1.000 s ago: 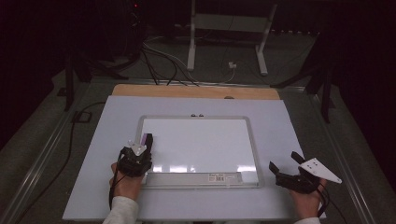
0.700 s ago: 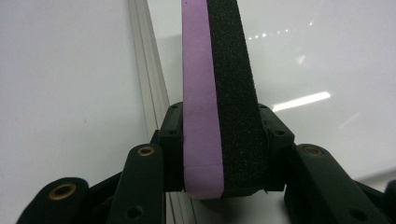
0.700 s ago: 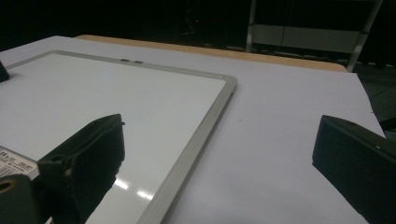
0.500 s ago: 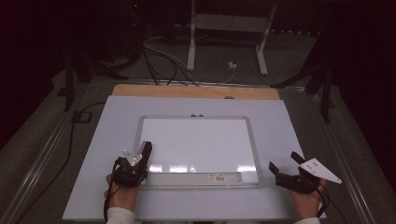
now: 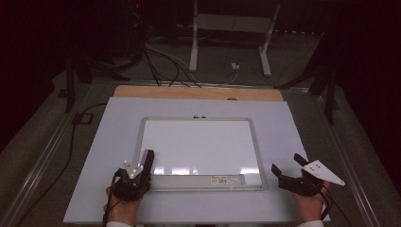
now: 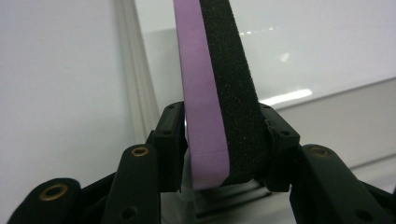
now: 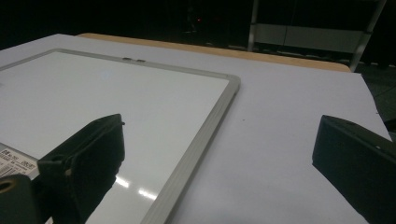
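A whiteboard (image 5: pixel 203 142) with a silver frame lies flat in the middle of the white table. My left gripper (image 5: pixel 142 172) is at the board's near left corner, shut on an eraser (image 5: pixel 147 161) with a purple back and black felt. The left gripper view shows the eraser (image 6: pixel 215 70) standing up between the jaws of the left gripper (image 6: pixel 219 135), over the frame's corner. The jaws have just been opening slightly, with the eraser still between them. My right gripper (image 5: pixel 286 163) rests open by the board's near right corner, and the whiteboard (image 7: pixel 116 102) lies under its left jaw.
A barcode label (image 5: pixel 224 179) sits on the board's near frame. A wooden strip (image 5: pixel 198 92) runs along the table's far edge. Cables (image 5: pixel 161 61) and a metal stand (image 5: pixel 231 28) are on the floor beyond. White tabletop (image 5: pixel 283 127) lies to the board's right.
My left gripper has drawn back toward the table's near edge with the eraser in it. The right gripper has stayed where it was.
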### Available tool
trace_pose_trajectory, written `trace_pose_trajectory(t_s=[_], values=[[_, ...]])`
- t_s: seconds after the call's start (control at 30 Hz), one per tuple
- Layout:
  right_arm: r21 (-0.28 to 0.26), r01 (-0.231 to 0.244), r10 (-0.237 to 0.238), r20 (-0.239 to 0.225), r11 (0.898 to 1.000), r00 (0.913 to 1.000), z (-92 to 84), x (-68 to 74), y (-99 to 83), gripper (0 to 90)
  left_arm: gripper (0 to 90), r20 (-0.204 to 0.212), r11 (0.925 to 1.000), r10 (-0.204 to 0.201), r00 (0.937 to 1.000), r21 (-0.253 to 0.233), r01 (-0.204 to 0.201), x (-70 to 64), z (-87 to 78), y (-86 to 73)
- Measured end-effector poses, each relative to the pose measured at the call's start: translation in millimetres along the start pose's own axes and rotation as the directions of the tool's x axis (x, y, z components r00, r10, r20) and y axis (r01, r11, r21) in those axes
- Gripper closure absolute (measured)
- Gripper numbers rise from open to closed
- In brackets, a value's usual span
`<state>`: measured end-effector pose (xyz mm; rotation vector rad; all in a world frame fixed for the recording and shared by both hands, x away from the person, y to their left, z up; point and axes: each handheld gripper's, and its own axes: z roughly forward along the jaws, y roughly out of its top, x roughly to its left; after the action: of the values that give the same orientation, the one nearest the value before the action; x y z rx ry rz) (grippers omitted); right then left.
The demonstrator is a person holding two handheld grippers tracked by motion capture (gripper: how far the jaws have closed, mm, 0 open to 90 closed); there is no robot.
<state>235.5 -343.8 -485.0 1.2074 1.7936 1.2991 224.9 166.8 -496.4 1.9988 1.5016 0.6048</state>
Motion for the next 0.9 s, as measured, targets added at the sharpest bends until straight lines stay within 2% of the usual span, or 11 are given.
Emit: trace_pose_trajectory(t_s=[0.07,0.17,0.3,0.47,0.63,0.73,0.8,0.9], values=[[0.001,0.0,0.0,-0.002,1.0,1.0,0.2,0.1,-0.1,2.1,57.5,0.016,1.0,-0.005,0.9999,-0.008,0.005,1.2,-1.0,-0.5],[-0.002,-0.001,0.001,0.0,1.0,1.0,-0.2,0.1,0.0,2.1,44.6,0.022,0.999,-0.007,0.9997,-0.043,0.008,2.3,-2.7,2.0],[-0.001,-0.002,0.002,0.0,1.0,1.0,0.0,-0.1,-0.2,2.1,34.7,0.063,0.9918,-0.005,0.998,-0.127,0.013,6.8,-6.6,9.6],[0.001,-0.003,0.003,-0.002,1.0,1.0,0.4,0.1,-0.2,2.1,21.7,0.112,0.974,0.005,0.9937,-0.226,0.02,17.0,-11.2,21.5],[-0.001,0.0,0.0,-0.003,1.0,1.0,0.4,0.1,-0.1,2.1,13.5,0.139,0.9501,0.027,0.9899,-0.311,0.018,30.7,-15.9,32.3],[0.0,0.001,-0.001,-0.003,1.0,1.0,0.6,0.2,-0.2,2.1,6.7,0.172,0.9358,0.045,0.9841,-0.352,0.019,38.9,-18.5,37.4],[-0.001,0.001,-0.001,-0.004,1.0,1.0,0.6,0.3,-0.1,2.1,2.2,0.175,0.9283,0.051,0.9832,-0.371,0.018,45.0,-20.0,39.7],[-0.001,0.002,-0.002,-0.005,1.0,1.0,0.7,0.5,0.0,2.1,1.0,0.165,0.9138,0.054,0.9848,-0.406,0.018,53.6,-21.8,40.0]])
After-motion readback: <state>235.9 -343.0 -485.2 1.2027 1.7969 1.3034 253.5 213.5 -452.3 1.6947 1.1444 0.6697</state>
